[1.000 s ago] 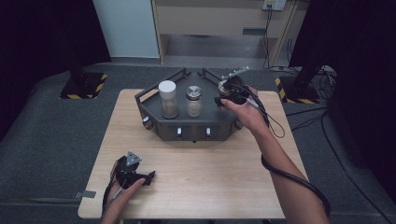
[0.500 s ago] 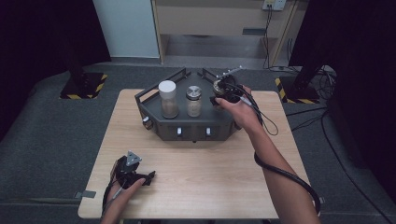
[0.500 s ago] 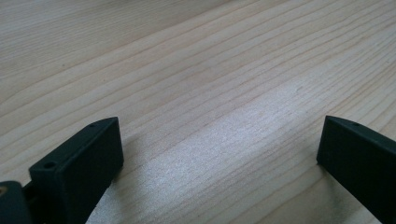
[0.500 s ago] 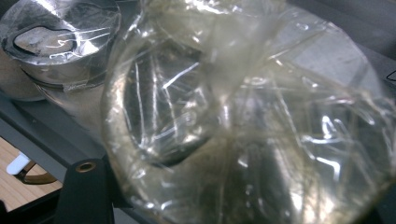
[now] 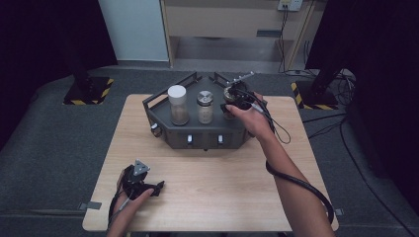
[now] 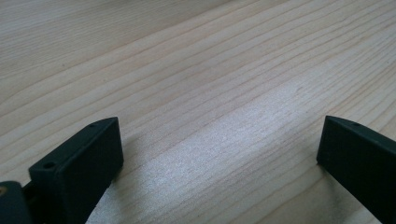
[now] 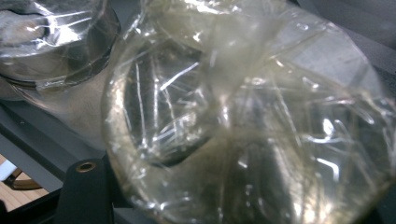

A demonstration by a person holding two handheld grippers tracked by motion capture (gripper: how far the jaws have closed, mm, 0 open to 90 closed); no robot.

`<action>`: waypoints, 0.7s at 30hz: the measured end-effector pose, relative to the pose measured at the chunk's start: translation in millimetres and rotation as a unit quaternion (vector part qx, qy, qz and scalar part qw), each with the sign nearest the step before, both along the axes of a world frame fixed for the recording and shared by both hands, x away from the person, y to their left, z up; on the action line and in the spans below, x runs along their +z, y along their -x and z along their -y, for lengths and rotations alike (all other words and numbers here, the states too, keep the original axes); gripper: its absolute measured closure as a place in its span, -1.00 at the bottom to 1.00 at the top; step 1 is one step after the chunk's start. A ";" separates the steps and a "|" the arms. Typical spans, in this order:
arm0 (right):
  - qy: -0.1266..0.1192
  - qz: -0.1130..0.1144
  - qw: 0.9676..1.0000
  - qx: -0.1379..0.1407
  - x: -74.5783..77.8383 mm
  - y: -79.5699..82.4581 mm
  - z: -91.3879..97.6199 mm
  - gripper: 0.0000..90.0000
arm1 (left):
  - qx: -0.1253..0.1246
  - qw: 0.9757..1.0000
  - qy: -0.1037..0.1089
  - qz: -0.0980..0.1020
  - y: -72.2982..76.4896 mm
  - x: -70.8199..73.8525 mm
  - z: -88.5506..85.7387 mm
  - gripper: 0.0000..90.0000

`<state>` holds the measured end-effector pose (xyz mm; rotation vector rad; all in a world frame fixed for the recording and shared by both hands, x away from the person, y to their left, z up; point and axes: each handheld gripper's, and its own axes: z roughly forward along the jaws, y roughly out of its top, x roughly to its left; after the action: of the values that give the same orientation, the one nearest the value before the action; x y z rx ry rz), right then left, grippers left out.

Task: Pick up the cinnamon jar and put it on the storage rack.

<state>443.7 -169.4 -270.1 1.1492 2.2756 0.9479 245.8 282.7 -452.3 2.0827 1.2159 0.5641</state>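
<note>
Grippers first: the right gripper (image 5: 236, 101) is squeezing a clear jar (image 7: 243, 121) at the right end of the dark tray (image 5: 197, 136), and its jaws are clamped on that jar. From the right gripper view, the jar is wrapped in shiny, crinkly film and is sitting very close to the camera, with one black jaw pressing at its lower left side.

Starting with the biggest thing, the wooden table (image 5: 212, 192) is holding everything. The dark tray is sitting on the far half of the table, in the middle. It is a many-sided metal tray with small knobs on its front wall.

Inside the tray, three jars are standing in a row. The white-lid jar (image 5: 177, 103) is standing at the left of the tray. The silver-lid jar (image 5: 205, 106) is standing in the middle of the tray, just beside it. The clear jar is standing at the right of the tray, near the silver-lid jar, with the person's right hand wrapped around the gripper there.

The left gripper (image 5: 141, 183) is resting on the table, well in front of the tray and off to its left. Its jaws are standing wide apart with nothing but bare wood between them.

As for the job, the grabbing part looks done, because the clear jar is gripped tight. I think the jar is not yet lifted out of the tray, though I cannot tell if its bottom is touching. Lifting it out and setting it down somewhere looks like what is left.
</note>
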 end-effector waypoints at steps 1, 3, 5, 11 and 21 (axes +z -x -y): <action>-0.001 0.001 1.000 0.000 -0.9 -0.4 0.1 -0.31 | 0.000 1.000 0.000 0.000 -0.1 0.0 0.0 -1.00; 0.000 -0.002 1.000 -0.001 -1.3 -0.9 -0.1 -0.31 | -0.001 1.000 0.000 0.000 -0.3 0.0 0.1 -1.00; -0.001 -0.002 1.000 0.000 -2.1 -1.1 0.4 -0.31 | -0.001 1.000 0.000 0.000 -0.3 0.0 0.1 -1.00; -0.002 -0.003 1.000 -0.001 -4.7 -2.3 1.2 -0.31 | -0.001 1.000 0.000 0.000 -0.3 0.0 0.1 -1.00; -0.004 -0.006 1.000 -0.003 -7.2 -3.1 3.9 -0.31 | -0.001 1.000 0.000 0.000 -0.3 0.0 0.1 -1.00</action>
<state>446.8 -173.3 -277.3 1.1688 2.2787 0.9498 246.1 282.6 -452.3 2.0837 1.2138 0.5640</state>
